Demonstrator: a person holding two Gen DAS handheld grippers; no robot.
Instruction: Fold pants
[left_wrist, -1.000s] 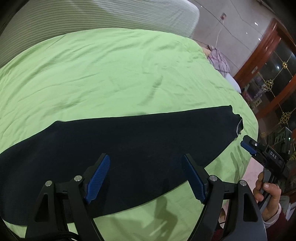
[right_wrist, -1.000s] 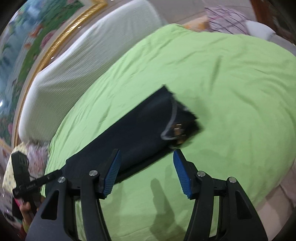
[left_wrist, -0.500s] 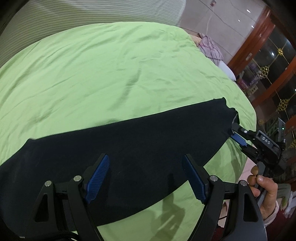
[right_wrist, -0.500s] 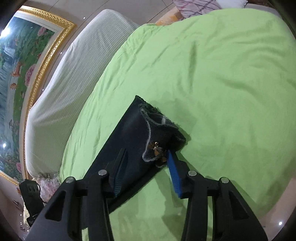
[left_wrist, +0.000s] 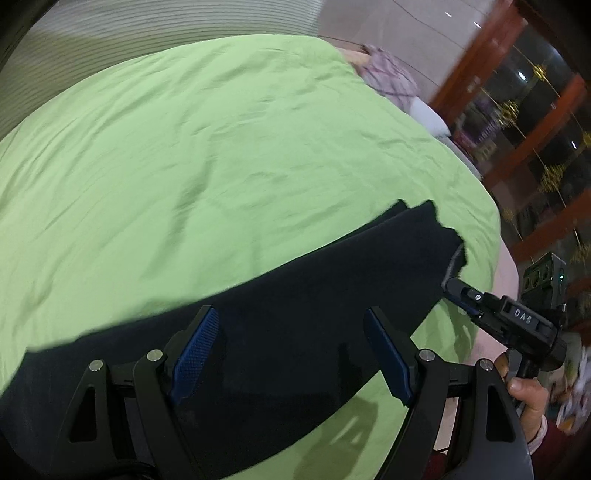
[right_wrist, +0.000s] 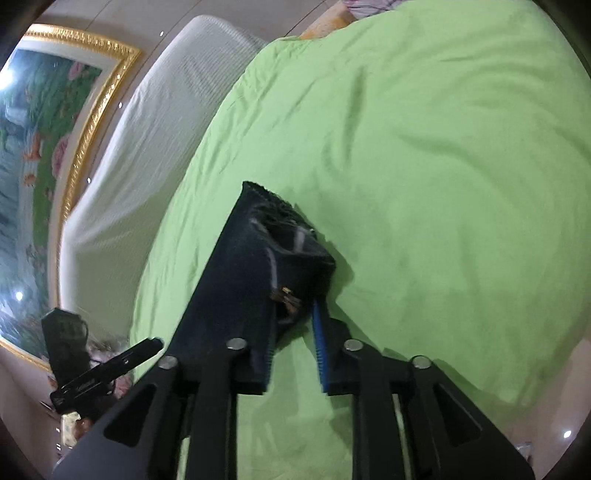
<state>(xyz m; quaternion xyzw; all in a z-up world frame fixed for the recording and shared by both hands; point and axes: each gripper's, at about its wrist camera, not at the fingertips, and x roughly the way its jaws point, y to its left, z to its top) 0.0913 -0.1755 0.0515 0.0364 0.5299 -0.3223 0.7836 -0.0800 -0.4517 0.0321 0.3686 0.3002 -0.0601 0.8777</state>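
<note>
pants (left_wrist: 295, 306) lie lengthwise across the near part of the bed (left_wrist: 221, 147); right gripper (right_wrist: 295, 350) at their waist end, left gripper (left_wrist: 291, 354) above their middle; headboard (right_wrist: 155, 147) behind, cabinet (left_wrist: 535, 129) to the right.

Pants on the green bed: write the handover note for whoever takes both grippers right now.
Right gripper: jaws nearly closed at the waist end of the dark pants; whether the cloth is clamped is unclear.
Left gripper: jaws wide open, hovering over the middle of the pants, holding nothing.
Pants lie stretched out along the near edge of the green bedsheet, waist end lifted and bunched.
Done: no fold visible.
Left: confirm the waist grip, take the other end, fold.
</note>
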